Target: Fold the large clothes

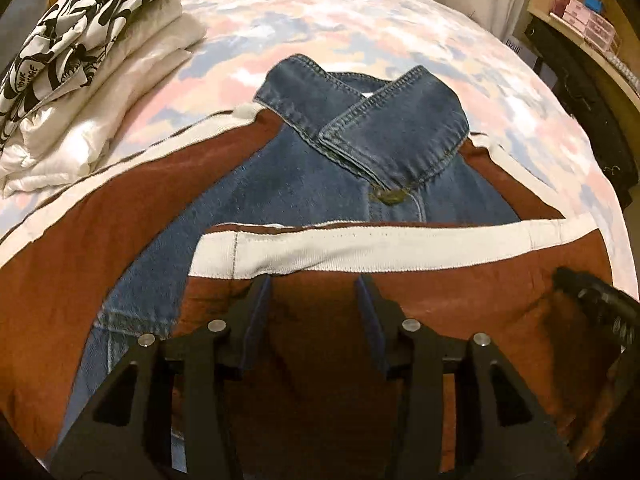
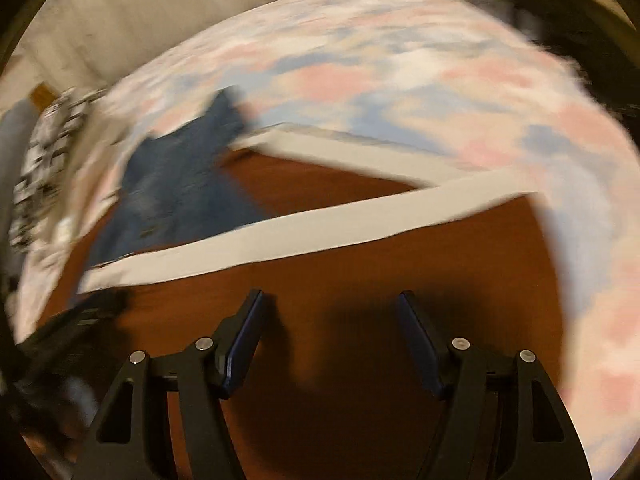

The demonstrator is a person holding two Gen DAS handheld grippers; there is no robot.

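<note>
Lying mid-frame on the bed [image 1: 400, 12], the jacket [image 1: 280, 184] has one sleeve [image 1: 360, 248] crossed over; both the left claw [image 1: 314, 286] and right claw [image 2: 330, 304] hover released above it, so the fold could spring back.

Pastel patchwork bedspread [image 1: 360, 12] open beyond the denim-and-brown jacket [image 1: 304, 184]; stack of folded white and black-printed clothes [image 1: 80, 80] blocks left (near edge).
</note>
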